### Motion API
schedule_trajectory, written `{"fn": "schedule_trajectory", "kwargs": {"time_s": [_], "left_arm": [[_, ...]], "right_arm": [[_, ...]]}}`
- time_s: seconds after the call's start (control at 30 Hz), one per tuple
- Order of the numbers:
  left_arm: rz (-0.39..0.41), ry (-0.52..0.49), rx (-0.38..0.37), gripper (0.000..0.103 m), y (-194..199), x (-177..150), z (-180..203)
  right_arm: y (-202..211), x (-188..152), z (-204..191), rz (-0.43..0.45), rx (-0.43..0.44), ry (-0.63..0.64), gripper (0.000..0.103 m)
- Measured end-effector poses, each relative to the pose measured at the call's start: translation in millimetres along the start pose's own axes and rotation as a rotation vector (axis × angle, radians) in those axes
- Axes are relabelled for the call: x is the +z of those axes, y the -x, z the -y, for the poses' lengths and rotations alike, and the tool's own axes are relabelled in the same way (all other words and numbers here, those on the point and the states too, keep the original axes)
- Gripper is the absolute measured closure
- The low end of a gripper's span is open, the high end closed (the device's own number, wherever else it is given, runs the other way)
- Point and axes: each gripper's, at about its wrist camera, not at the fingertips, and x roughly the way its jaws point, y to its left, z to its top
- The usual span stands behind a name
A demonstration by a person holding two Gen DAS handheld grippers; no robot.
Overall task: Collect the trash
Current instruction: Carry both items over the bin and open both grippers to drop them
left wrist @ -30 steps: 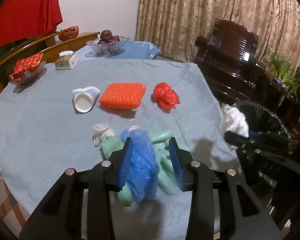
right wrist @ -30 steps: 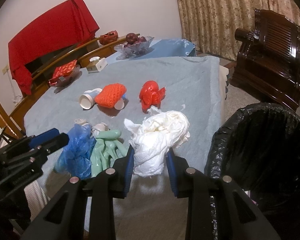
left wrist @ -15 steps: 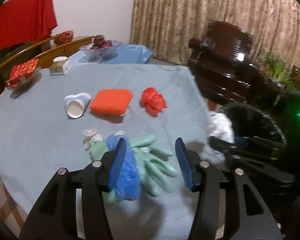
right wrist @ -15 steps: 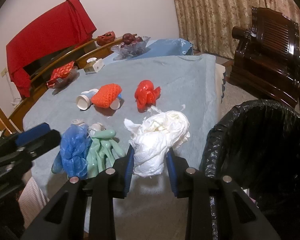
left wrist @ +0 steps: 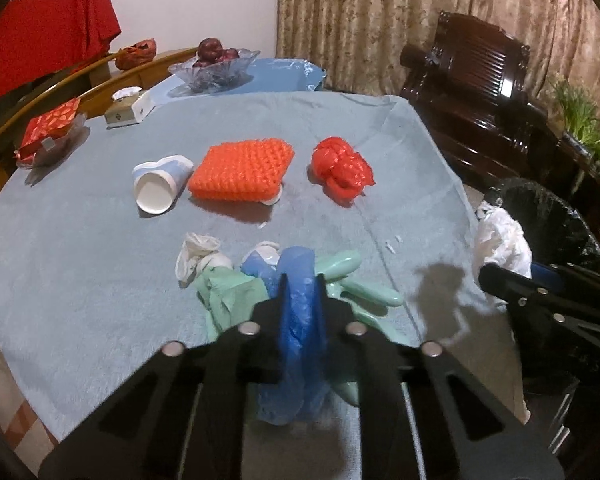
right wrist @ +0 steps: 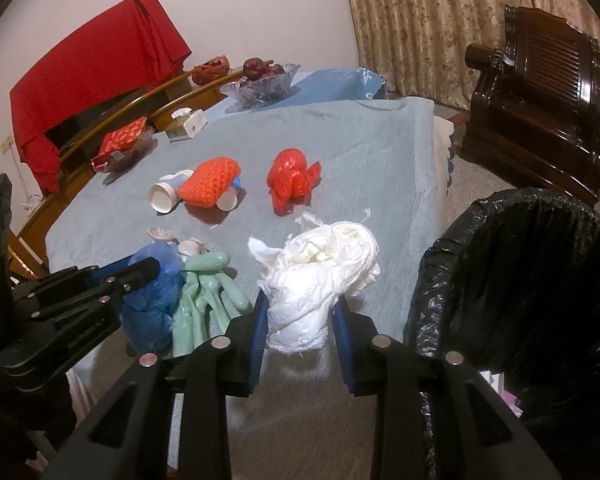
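The left gripper point(left wrist: 300, 292) is clamped tight on a crumpled blue plastic bag point(left wrist: 296, 344), its jaws nearly together with the thin plastic squeezed flat between them and hanging loose below. Just beside the bag lie pale green rubber gloves point(left wrist: 352, 276) on the grey-blue tablecloth point(left wrist: 80, 260), near its front edge, and a small wad of white scrap point(left wrist: 196, 254) sits just beyond them. The right gripper point(right wrist: 300, 312) holds a bundle of crumpled white paper point(right wrist: 320, 276) between its blue pads point(right wrist: 259, 332), jaws partly apart around the bulk of it; the bundle hangs by the table's edge, beside the black-lined trash bin point(right wrist: 540, 280). Farther back on the cloth are a tipped paper cup point(left wrist: 158, 186), an orange knitted pad point(left wrist: 242, 168) touching the cup, and a knotted red plastic bag point(left wrist: 342, 170) set a little apart from the pad. From the right wrist view a second cup point(right wrist: 229, 198) seems to peek out from under the pad, though it is hard to be sure. A glass bowl of dark fruit point(left wrist: 216, 66) stands at the far end.
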Motion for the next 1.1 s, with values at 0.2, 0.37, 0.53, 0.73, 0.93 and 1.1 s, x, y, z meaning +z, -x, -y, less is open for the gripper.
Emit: {"fn": "schedule_trajectory", "kwargs": {"time_s": [0.2,0.37,0.53,0.73,0.93,1.1], "left_arm": [[0.089,0.000,-0.058,0.099,22.6,15.1,5.4],[0.153,-0.011,-0.096,0.099,42.3,30.7,16.1],[0.186,-0.024,-0.122,0.099,55.3,41.2,29.1],[0.216,-0.051,-0.142,0.099,65.7,47.6,46.0],[0.230,-0.083,-0.177,0.099,71.0,52.0,69.6],[0.227,-0.111,-0.218,0.099,70.8,52.0,93.5]], "right_arm": [[2.8,1.5,1.5,0.014,-0.003,-0.005,0.072],[11.7,4.4,3.0,0.040,-0.008,-0.009,0.072],[29.6,14.6,3.2,0.090,-0.013,-0.009,0.072],[62.8,26.7,6.6,0.160,-0.024,0.000,0.072],[100.7,29.8,15.6,0.214,-0.054,-0.002,0.072],[131.4,25.6,29.4,0.243,-0.100,-0.018,0.072]]}}
